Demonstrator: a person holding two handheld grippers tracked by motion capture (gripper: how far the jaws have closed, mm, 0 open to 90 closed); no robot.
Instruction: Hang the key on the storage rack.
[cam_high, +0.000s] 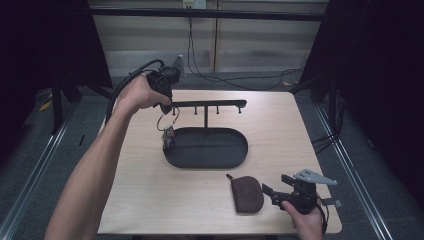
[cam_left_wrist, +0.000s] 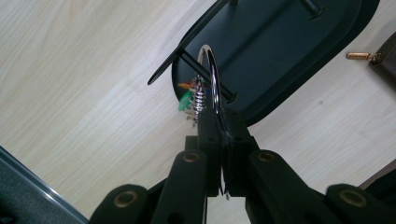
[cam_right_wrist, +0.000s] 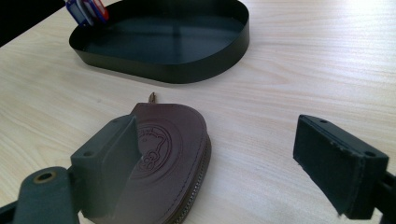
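My left gripper (cam_high: 167, 107) is shut on a metal key ring (cam_high: 169, 120) at the left end of the black peg rack (cam_high: 207, 104). A bunch of small coloured keys (cam_high: 168, 138) dangles from the ring over the left rim of the oval black tray (cam_high: 240, 160). In the left gripper view the ring (cam_left_wrist: 212, 77) rises from the jaws and a rack peg (cam_left_wrist: 205, 74) crosses it; whether the peg runs through the ring I cannot tell. My right gripper (cam_high: 276, 185) stands open at the front right, its left jaw beside a brown leather pouch (cam_right_wrist: 173, 140).
The rack's post stands in the middle of the tray (cam_right_wrist: 187, 70), and its bar carries several short pegs. The pouch (cam_high: 246, 193) lies flat in front of the tray. Bare wood stretches at the table's left (cam_high: 140, 190). Cables cross the floor beyond the far edge.
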